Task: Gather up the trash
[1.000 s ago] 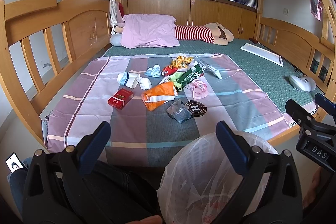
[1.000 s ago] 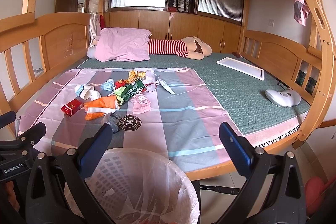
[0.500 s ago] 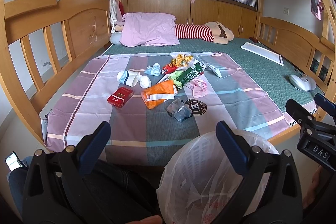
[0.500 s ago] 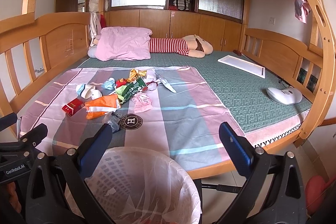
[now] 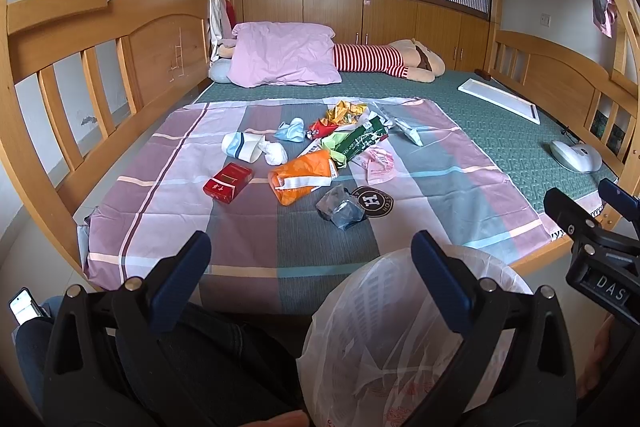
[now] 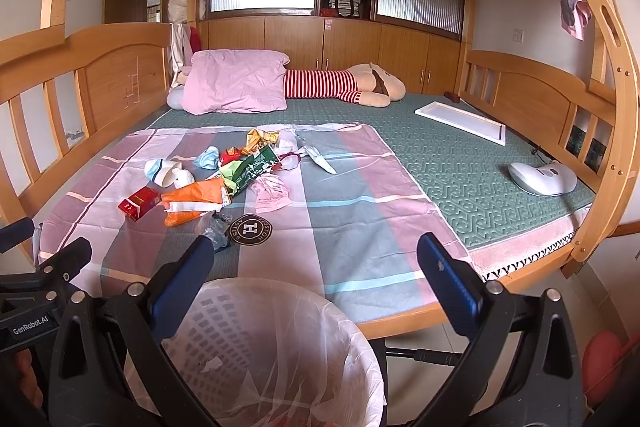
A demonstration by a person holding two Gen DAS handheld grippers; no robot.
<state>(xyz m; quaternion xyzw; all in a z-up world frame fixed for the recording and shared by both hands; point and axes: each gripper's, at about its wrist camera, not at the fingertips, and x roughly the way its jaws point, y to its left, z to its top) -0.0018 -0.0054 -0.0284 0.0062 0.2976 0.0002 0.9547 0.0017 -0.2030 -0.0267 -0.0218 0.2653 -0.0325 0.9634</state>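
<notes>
Both tongs, left (image 5: 310, 267) & right (image 6: 316, 273), are held apart, empty. Trash pile (image 5: 320, 151) lies mid-bed at 12 o'clock; bin (image 6: 280, 339) below. Thin wrappers could be pinched w/ sheet (image 5: 248, 227).

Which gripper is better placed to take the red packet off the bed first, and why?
Probably the left gripper: open and empty, with the red packet ahead, slightly leftward. For the right gripper, equally open, the packet lies far left, beyond the left gripper.
</notes>
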